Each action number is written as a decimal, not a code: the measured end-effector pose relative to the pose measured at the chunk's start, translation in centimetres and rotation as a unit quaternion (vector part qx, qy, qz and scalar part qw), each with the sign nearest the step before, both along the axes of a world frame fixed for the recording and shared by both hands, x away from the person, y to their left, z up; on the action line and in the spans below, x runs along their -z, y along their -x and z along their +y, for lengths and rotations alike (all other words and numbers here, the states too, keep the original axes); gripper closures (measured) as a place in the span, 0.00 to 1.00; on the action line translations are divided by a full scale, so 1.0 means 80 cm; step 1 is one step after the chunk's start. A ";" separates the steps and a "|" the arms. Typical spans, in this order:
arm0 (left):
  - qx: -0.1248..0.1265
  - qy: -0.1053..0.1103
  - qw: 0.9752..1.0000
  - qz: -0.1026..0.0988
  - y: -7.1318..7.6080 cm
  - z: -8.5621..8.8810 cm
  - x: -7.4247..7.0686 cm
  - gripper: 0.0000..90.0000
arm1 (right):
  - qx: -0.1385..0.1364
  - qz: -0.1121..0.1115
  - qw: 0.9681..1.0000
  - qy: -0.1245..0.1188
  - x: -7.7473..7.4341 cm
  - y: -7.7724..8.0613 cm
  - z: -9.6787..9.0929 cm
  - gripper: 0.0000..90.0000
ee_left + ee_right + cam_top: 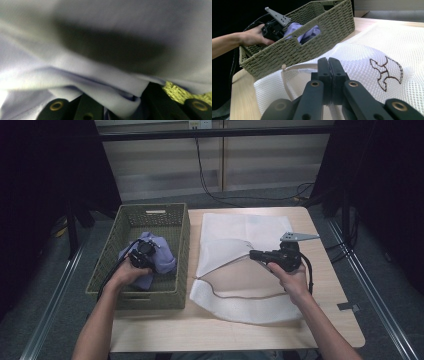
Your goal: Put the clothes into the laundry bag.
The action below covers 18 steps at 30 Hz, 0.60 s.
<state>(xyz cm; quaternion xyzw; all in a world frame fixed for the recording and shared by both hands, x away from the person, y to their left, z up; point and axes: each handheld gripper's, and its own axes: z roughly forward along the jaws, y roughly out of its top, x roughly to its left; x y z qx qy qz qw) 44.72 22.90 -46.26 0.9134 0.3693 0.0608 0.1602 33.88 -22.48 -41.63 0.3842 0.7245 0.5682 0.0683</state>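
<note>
Between my left gripper's (141,256) black jaws sits a soft fold of lavender cloth (105,90), smooth and matte, bunched into rounded creases; the jaws look closed onto that fold, pads pressing it. Beyond them the cloth fills a rectangular basket (181,227) of coarse olive-green woven cord, with slot handles cut in its end walls. My right gripper (328,65) has its jaws pressed flat together, pinching the upper layer of a white mesh laundry bag (362,56): fine netted weave, brown stitched emblem to the right of the jaws, pale cord edge curving left of them. Bag lies on a light wooden table (330,285).
</note>
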 end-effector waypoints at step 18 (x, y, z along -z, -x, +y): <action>-0.062 0.168 0.975 -0.134 0.025 0.036 -0.077 0.91 | 0.001 0.000 1.000 0.000 0.000 -0.001 0.001 0.99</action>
